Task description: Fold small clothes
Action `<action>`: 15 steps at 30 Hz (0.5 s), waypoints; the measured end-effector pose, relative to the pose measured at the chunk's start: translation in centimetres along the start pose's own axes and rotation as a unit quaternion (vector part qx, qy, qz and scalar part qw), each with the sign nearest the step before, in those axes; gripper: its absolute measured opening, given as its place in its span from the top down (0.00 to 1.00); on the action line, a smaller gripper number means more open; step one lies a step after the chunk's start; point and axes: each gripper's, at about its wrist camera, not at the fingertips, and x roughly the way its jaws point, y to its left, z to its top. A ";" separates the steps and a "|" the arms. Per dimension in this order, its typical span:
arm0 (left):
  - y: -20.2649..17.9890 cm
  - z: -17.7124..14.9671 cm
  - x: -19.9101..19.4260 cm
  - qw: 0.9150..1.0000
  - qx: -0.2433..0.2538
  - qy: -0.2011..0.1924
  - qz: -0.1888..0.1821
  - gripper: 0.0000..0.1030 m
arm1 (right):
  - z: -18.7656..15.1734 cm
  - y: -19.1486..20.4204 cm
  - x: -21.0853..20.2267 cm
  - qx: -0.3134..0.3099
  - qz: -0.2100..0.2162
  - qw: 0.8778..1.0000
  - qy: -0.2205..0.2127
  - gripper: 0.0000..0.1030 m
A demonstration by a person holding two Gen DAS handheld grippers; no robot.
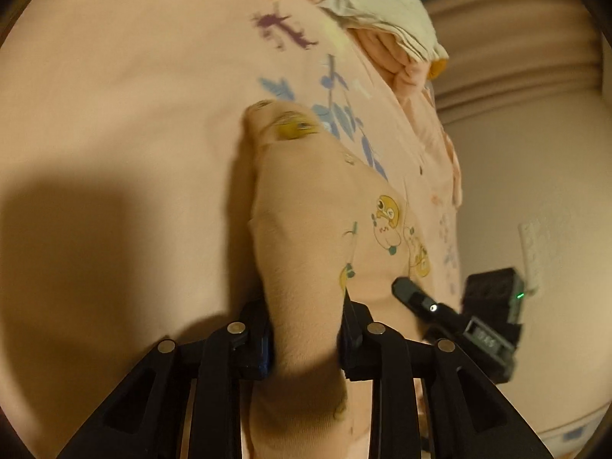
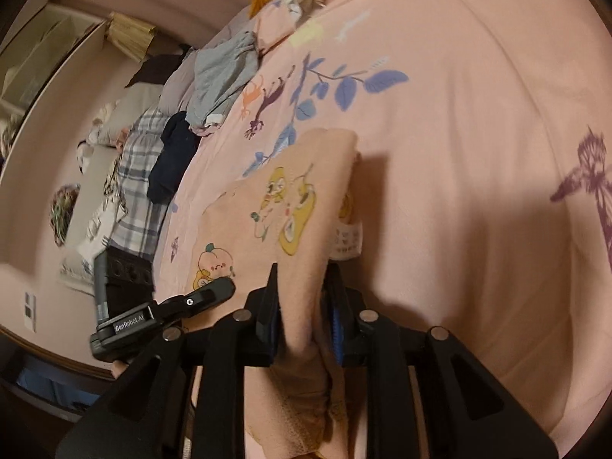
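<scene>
Small peach cotton garment with yellow cartoon prints (image 1: 306, 206) runs forward from between both tools' jaws onto the pink printed bedsheet (image 1: 114, 76). I have left gripper (image 1: 306, 340) and right gripper (image 2: 302, 317) each clamping an edge, to lay it flat for folding.

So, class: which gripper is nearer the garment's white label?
Right. The right gripper holds the garment just beneath the label; the left gripper sits further off, across the cartoon prints.

Peach cartoon-print garment (image 2: 290, 206) bunched on pink bedspread (image 2: 459, 114).
</scene>
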 end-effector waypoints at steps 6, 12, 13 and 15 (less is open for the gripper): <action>-3.3 -1.9 -3.2 0.992 0.064 -0.044 0.096 0.72 | -0.5 -1.0 -1.9 0.044 0.004 0.999 -0.001 0.57; -6.1 -4.7 -5.9 0.981 0.125 -0.101 0.111 0.72 | -1.8 1.8 -6.1 -0.019 -0.004 0.998 -0.056 0.70; -6.8 -5.6 -5.8 0.979 0.143 -0.093 0.111 0.72 | -2.4 3.2 -6.8 -0.052 0.005 0.997 -0.064 0.75; -7.8 -6.6 -5.2 0.974 0.173 -0.090 0.116 0.72 | -3.2 5.1 -7.3 -0.092 0.011 0.993 -0.078 0.84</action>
